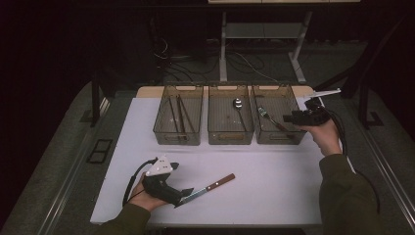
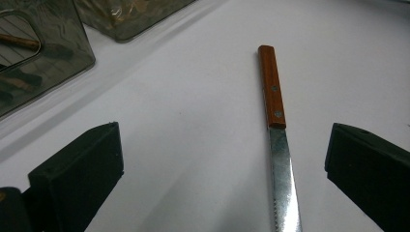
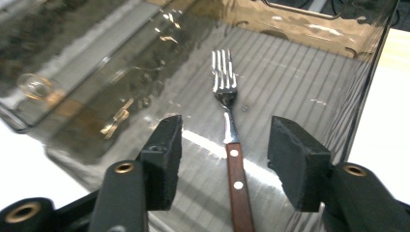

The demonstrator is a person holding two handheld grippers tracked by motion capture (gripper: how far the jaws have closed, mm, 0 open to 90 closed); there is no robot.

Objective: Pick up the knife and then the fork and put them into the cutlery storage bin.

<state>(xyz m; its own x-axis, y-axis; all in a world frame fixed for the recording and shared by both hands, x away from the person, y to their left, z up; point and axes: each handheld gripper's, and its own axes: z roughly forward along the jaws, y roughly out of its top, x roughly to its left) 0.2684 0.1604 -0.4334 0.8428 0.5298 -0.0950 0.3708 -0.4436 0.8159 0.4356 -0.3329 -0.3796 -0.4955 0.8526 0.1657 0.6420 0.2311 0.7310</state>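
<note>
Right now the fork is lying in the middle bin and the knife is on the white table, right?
Not quite. The fork lies in the right-hand bin, as the high view shows. The middle bin holds a spoon. The knife is on the white table, as you said.

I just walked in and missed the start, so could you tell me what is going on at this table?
A person is sorting cutlery into three bins with a handheld gripper in each hand. The right gripper is over the right bin, jaws open around a wooden-handled fork lying on the bin floor, pads clear of it. The left gripper rests low on the table, jaws open astride the blade of a wooden-handled knife, not yet gripping it.
</note>
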